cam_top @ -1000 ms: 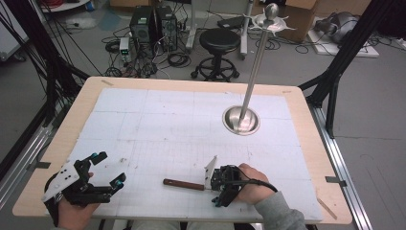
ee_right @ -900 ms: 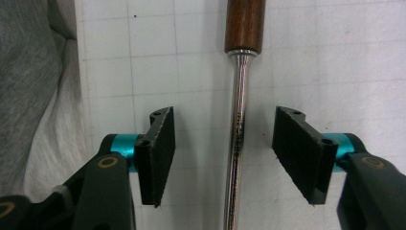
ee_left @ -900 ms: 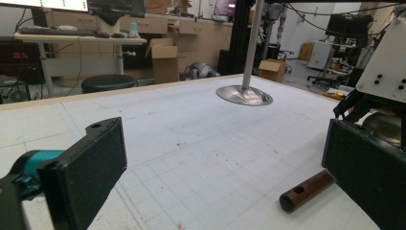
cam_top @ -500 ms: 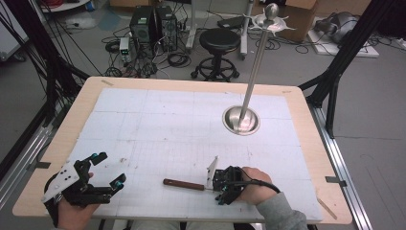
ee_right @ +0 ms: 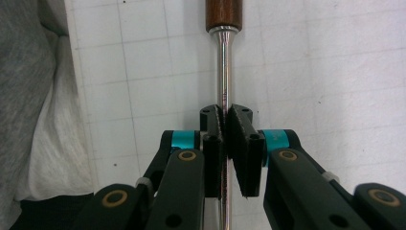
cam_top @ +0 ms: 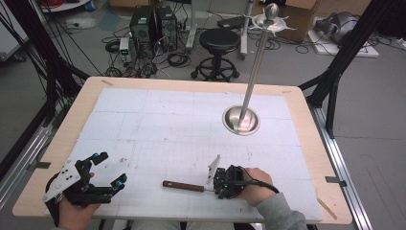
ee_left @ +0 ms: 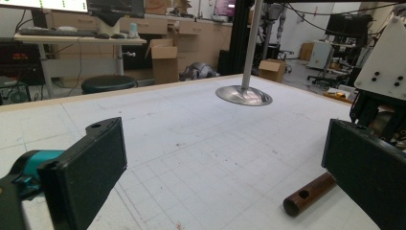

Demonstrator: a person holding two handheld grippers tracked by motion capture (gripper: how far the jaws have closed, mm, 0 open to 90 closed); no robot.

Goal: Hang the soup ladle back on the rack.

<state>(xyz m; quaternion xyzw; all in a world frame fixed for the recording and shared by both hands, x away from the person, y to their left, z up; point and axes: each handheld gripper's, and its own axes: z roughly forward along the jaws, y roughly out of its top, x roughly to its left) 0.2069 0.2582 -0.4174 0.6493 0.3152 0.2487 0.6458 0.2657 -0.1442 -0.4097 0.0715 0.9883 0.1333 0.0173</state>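
A tool with a brown wooden handle [cam_top: 183, 186] and a thin shiny metal shaft [ee_right: 222, 62] lies flat on the white gridded mat near the table's front edge. My right gripper [cam_top: 218, 184] [ee_right: 225, 124] is shut on the shaft just behind the handle [ee_right: 223, 14]. The tool's far end is hidden under the gripper and hand. My left gripper [cam_top: 110, 168] [ee_left: 225, 177] hovers at the front left, jaws wide open with nothing between them. It points toward the handle's holed end [ee_left: 309, 194].
A metal stand has a round base [cam_top: 241, 120] [ee_left: 244, 95] and a tall pole [cam_top: 256, 62], and stands at the back right of the mat. The wooden table rim [cam_top: 191, 84] frames the mat. A stool [cam_top: 219, 40] and cables lie beyond the table.
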